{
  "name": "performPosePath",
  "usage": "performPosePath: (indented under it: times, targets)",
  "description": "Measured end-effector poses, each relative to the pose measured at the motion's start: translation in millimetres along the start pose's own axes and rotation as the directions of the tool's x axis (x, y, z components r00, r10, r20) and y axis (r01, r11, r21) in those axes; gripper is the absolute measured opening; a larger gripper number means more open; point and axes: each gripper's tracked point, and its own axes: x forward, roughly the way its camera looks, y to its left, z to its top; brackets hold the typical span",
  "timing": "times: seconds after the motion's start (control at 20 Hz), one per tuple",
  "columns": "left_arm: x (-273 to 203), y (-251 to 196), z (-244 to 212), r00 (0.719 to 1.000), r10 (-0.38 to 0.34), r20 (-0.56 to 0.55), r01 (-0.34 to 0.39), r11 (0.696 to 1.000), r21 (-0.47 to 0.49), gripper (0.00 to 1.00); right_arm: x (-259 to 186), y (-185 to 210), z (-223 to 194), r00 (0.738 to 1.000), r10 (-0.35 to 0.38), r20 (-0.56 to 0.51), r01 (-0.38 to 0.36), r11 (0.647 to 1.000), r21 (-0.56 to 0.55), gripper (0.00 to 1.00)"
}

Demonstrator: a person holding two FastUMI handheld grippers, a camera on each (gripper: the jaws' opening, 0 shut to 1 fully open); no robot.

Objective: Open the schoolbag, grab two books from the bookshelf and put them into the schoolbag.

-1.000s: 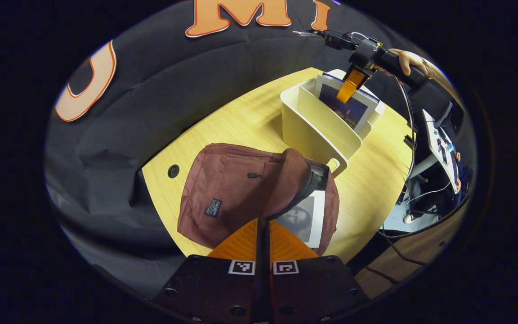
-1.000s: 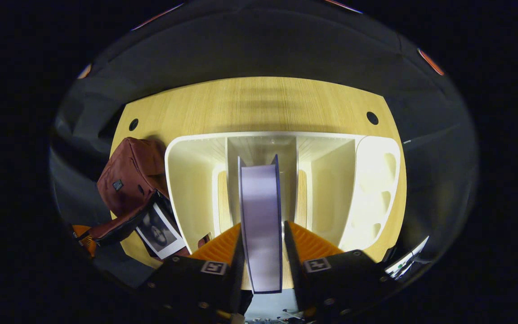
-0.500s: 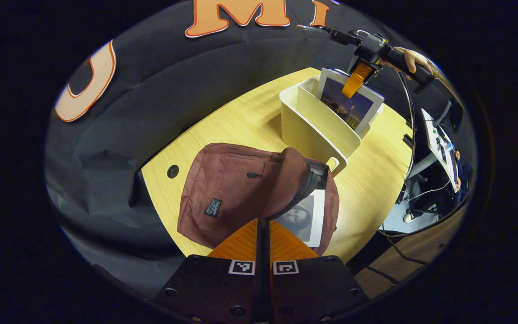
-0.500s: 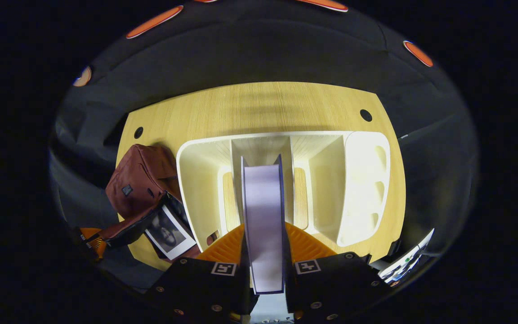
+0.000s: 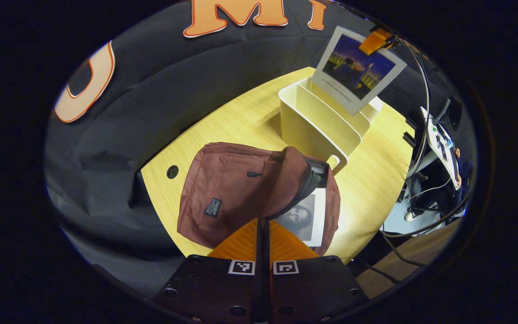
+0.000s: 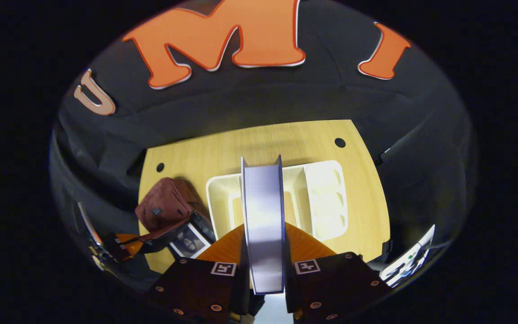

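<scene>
Over the pale wooden surface [image 6: 259, 144], the right claw [image 6: 263, 243] is squeezing a thin purple-edged book [image 6: 263, 216] above the cream plastic bookshelf [image 5: 317, 130], while the left claw [image 5: 262, 234], fingers together, is pinching the dark red cloth schoolbag's [image 5: 232, 189] flap up, so next comes sliding that book in beside the grey picture book [image 5: 306, 216].

Left tool [image 5: 262, 231]: dark screwed housing, two square black-white markers.

The schoolbag's [image 5: 241, 189] raised flap covers most of the portrait-cover book [image 5: 306, 216] inside; the lifted book's [image 6: 263, 220] covers are edge-on, its near end cut off between the right gripper's [image 6: 264, 252] fingers
</scene>
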Motion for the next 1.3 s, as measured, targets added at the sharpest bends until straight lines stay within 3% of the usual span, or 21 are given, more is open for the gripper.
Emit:
performPosePath:
  times: [0.3, 0.55, 0.65, 0.75, 1.05, 1.3]
  targets:
    - [-0.3, 8.6, 2.0, 0.999, 0.037, 0.011, -0.037, 0.999, -0.006, 0.01, -63.8, 23.9, -42.2, 0.979, 0.165, 0.117, -0.174, 0.982, 0.072, 0.32]
    - [-8.0, 4.3, 3.9, 0.999, 0.043, 0.021, -0.043, 0.999, 0.013, 0.01, -53.9, 61.3, -114.5, 0.935, 0.335, 0.118, -0.353, 0.916, 0.189, 0.31]
    - [-11.3, 2.5, 5.3, 0.998, 0.052, 0.026, -0.052, 0.998, 0.017, 0.0, -37.9, 77.9, -140.8, 0.903, 0.412, 0.125, -0.43, 0.866, 0.255, 0.31]
    - [-13.6, -3.3, 5.3, 0.999, 0.045, 0.028, -0.046, 0.999, 0.022, 0.0, -15.2, 89.0, -168.3, 0.866, 0.479, 0.142, -0.496, 0.792, 0.355, 0.31]
    - [-28.1, -3.5, 6.9, 0.997, 0.069, 0.03, -0.07, 0.997, 0.032, 0.01, 70.8, 118.9, -228.3, 0.799, 0.564, 0.208, -0.556, 0.562, 0.613, 0.31]
    - [-33.7, -3.5, 11.3, 0.994, 0.102, 0.024, -0.103, 0.993, 0.053, 0.0, 130.5, 152.6, -242.9, 0.788, 0.561, 0.253, -0.555, 0.471, 0.686, 0.31]
